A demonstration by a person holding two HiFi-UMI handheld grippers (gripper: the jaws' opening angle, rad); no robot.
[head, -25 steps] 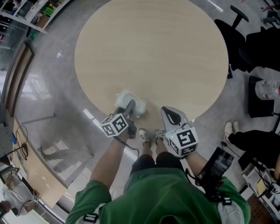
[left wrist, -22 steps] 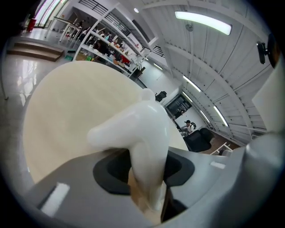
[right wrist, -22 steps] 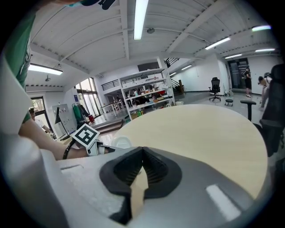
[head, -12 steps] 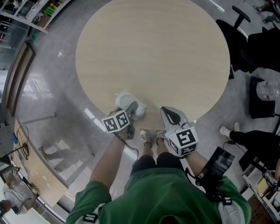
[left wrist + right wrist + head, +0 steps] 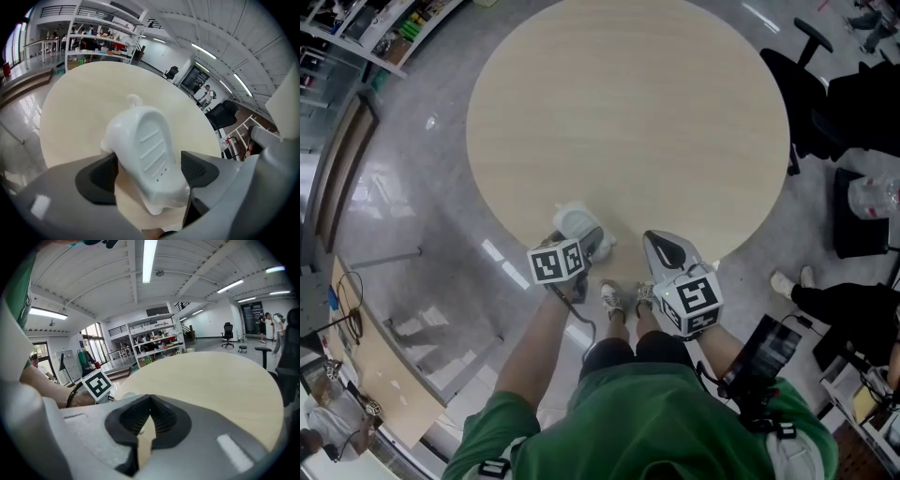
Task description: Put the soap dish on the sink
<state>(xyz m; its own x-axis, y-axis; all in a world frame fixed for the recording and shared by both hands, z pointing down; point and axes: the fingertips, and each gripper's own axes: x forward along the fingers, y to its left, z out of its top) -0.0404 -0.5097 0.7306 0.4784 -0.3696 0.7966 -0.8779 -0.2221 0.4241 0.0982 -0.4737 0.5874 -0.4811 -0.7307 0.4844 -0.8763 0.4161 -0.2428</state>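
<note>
A white ribbed soap dish (image 5: 577,223) lies on the round pale wooden table (image 5: 628,122) close to its near edge. My left gripper (image 5: 589,240) points steeply down over it. In the left gripper view the soap dish (image 5: 150,145) rests between the jaws of the left gripper (image 5: 147,172); the jaws are opening and the dark pads (image 5: 199,168) stand off its sides. My right gripper (image 5: 662,246) hovers over the table edge to the right, shut with nothing in it; in its own view, the right gripper (image 5: 149,405) shows its pads meeting.
A black office chair (image 5: 811,89) stands past the table's right side. Shelving (image 5: 356,23) lines the far left. A person's shoe (image 5: 786,281) and dark bags sit on the floor at right. Polished grey floor (image 5: 412,187) surrounds the table.
The left gripper's jaws have spread apart around the soap dish, and the gripper has tipped and rolled a little. The right gripper has stayed put.
</note>
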